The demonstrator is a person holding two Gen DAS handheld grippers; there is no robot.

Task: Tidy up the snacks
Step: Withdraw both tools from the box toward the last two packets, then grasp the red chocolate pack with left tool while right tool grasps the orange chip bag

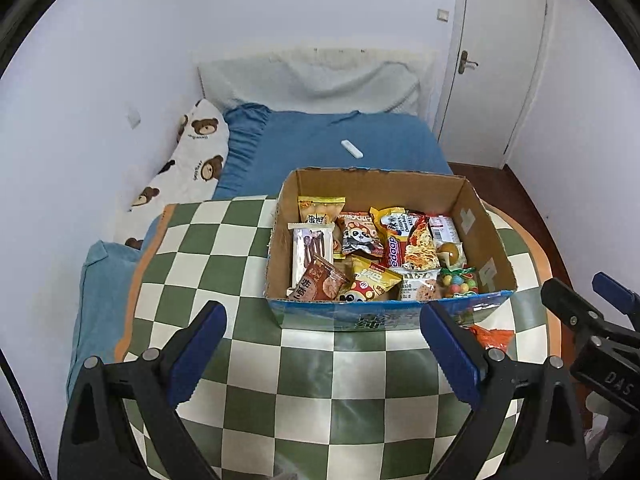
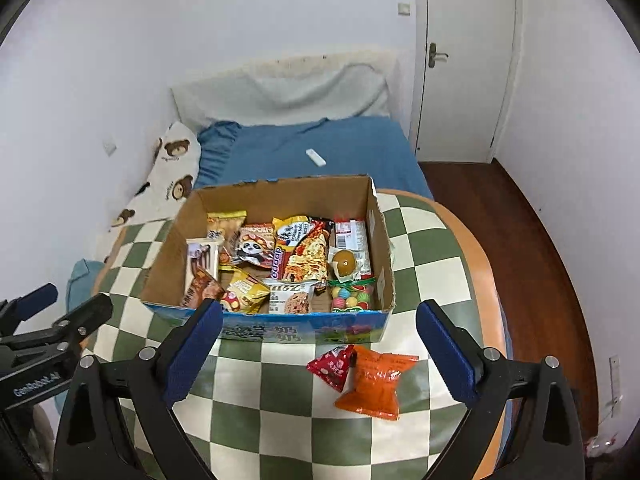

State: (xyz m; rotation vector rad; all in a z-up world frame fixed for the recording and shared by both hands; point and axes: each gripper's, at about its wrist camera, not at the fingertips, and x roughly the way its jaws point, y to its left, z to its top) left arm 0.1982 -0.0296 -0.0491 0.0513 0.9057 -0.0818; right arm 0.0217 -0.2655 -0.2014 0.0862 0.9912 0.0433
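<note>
Gaping wide with nothing between them, the blue-padded fingers (image 1: 200, 344) of the left gripper (image 1: 322, 356) and those of the right gripper (image 2: 318, 354) hover over a green-and-white checked cloth (image 2: 280, 420). Just ahead sits an open cardboard box (image 2: 172, 248) packed with crinkly snack packets. Only the right view shows clearly what lies outside it — a red triangular packet (image 2: 334, 366) touching an orange pouch (image 2: 376, 380), near the box front. Beyond: blue bed (image 1: 320, 140), bear-print pillow (image 1: 188, 164), white door (image 1: 496, 60).
</note>
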